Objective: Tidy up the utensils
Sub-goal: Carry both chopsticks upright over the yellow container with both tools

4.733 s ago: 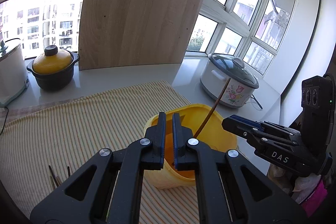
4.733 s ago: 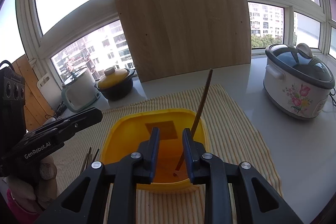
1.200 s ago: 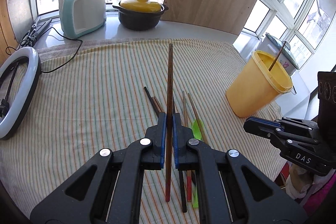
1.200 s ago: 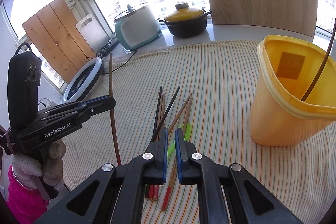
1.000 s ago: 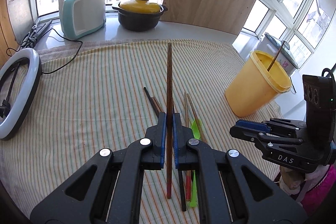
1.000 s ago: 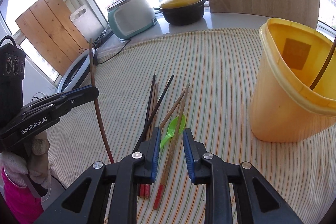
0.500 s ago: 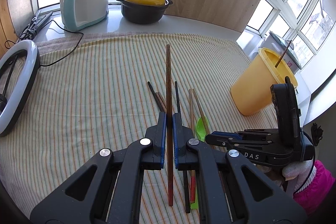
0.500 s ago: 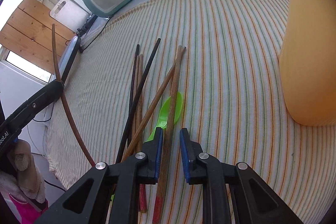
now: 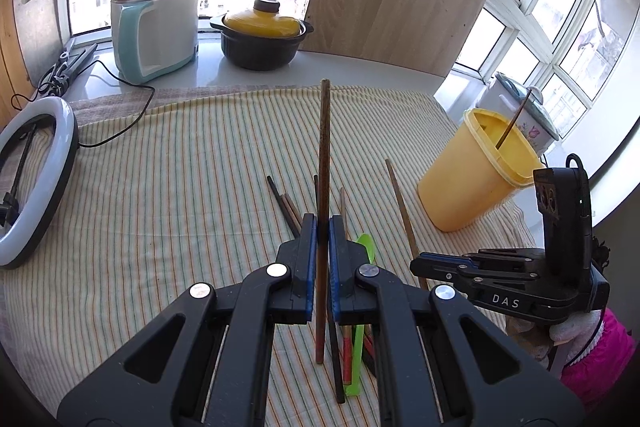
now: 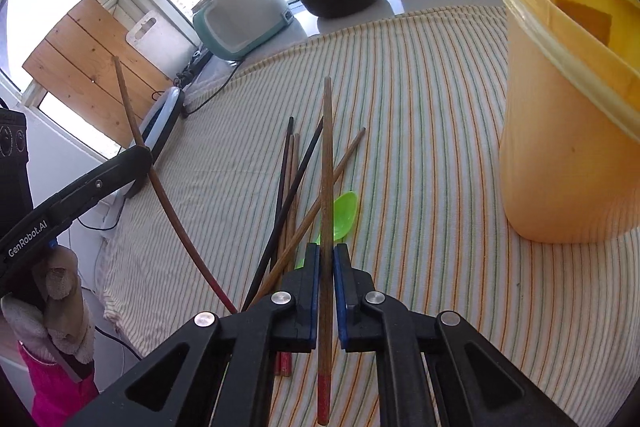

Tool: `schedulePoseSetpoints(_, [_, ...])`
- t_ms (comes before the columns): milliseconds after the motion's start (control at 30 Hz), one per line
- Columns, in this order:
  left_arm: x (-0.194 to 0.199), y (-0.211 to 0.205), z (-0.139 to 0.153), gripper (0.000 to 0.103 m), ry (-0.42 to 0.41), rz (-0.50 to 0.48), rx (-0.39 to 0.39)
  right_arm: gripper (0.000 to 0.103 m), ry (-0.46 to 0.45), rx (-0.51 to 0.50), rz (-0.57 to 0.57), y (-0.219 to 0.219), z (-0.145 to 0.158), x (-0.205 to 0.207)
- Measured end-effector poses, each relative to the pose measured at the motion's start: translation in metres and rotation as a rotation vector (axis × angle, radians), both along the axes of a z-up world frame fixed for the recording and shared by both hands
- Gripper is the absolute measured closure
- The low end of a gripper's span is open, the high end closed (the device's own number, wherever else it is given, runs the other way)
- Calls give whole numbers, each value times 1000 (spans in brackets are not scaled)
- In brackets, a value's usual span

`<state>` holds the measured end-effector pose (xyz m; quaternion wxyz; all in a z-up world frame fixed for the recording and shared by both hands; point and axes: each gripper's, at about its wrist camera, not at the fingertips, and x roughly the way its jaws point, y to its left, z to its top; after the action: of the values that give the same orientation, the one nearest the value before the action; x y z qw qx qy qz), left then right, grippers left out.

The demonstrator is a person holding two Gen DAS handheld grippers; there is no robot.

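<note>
On the left, the left gripper (image 9: 322, 227) stays clamped on a dark chopstick (image 9: 324, 147). Rightward, the right gripper (image 10: 326, 259) has just closed on a brown chopstick (image 10: 327, 163) from the pile; both can go into the bucket (image 10: 560, 147).

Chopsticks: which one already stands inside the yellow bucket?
The thin brown chopstick leaning on the yellow bucket rim. The others lie on the striped cloth or are gripped by a hand-held gripper.
</note>
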<state>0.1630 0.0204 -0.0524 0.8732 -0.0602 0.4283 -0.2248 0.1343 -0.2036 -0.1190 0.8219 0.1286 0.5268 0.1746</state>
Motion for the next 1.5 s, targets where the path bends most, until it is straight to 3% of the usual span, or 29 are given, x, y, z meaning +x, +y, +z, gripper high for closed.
schedulePoseSetpoints(667, [-24, -43, 74, 99, -150, -99, -80, 98, -430, -47, -151, -64, 128, -47])
schedulePoseSetpoints(1133, [-19, -74, 122, 99, -236, -141, -161, 98, -524, -73, -270, -106, 158, -43])
schedulePoseSetpoints(1500, [-1, -108, 140, 99, -247, -177, -205, 98, -560, -79, -332, -126, 168, -37])
